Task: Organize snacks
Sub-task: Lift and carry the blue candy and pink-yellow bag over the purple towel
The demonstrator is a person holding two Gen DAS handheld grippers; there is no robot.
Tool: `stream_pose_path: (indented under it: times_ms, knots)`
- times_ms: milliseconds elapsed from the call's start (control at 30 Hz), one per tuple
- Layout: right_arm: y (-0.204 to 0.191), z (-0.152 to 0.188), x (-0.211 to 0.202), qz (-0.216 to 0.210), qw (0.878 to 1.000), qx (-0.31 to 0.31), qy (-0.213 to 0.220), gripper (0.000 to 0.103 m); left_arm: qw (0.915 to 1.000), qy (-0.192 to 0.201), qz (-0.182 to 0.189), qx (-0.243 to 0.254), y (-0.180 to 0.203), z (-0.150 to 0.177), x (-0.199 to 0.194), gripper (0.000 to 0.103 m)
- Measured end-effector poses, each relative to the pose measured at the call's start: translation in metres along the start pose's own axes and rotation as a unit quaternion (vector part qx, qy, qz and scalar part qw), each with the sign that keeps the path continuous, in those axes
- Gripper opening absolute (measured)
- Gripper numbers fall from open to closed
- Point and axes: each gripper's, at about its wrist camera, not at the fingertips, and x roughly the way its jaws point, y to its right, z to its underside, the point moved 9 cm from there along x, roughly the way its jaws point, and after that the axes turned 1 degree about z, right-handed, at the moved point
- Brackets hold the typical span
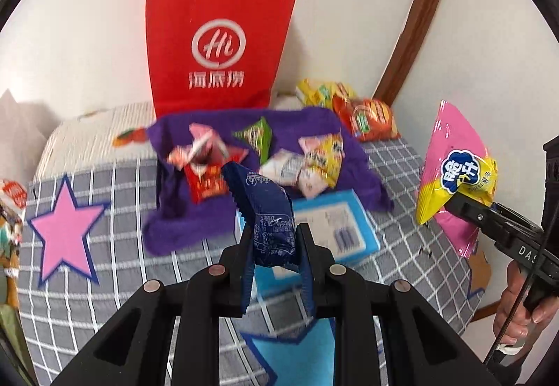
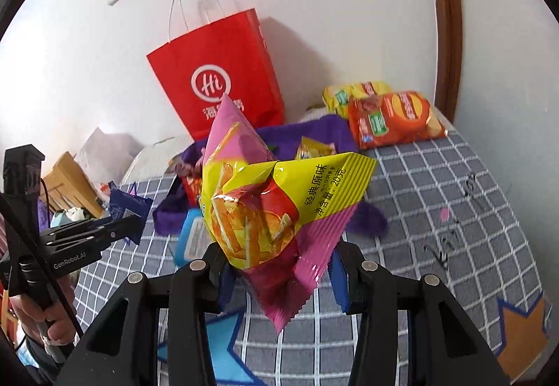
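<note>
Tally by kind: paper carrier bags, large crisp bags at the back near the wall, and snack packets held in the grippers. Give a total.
Paper carrier bags: 1, red paper bag
Large crisp bags: 2, yellow crisp bag, orange crisp bag
Held snack packets: 2, navy blue packet, pink-and-yellow packet
Total: 5
</note>
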Motion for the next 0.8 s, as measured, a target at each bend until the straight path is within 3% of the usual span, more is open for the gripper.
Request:
stream_pose_path:
  times_ms: [400,800]
  knots:
    - [0.0,-0.058,0.033,0.012,1.0,-0.004,-0.002,0.045,0.9997,0.023,-0.007,-0.007,-0.009,-0.06,0.022,0.022]
    - [-0.022,-0.101,0.076,-0.017,1.0,0.001,-0.002,0.045,0.9986,0.038,-0.008,-0.036,-0.027,-0.109,0.047,0.022]
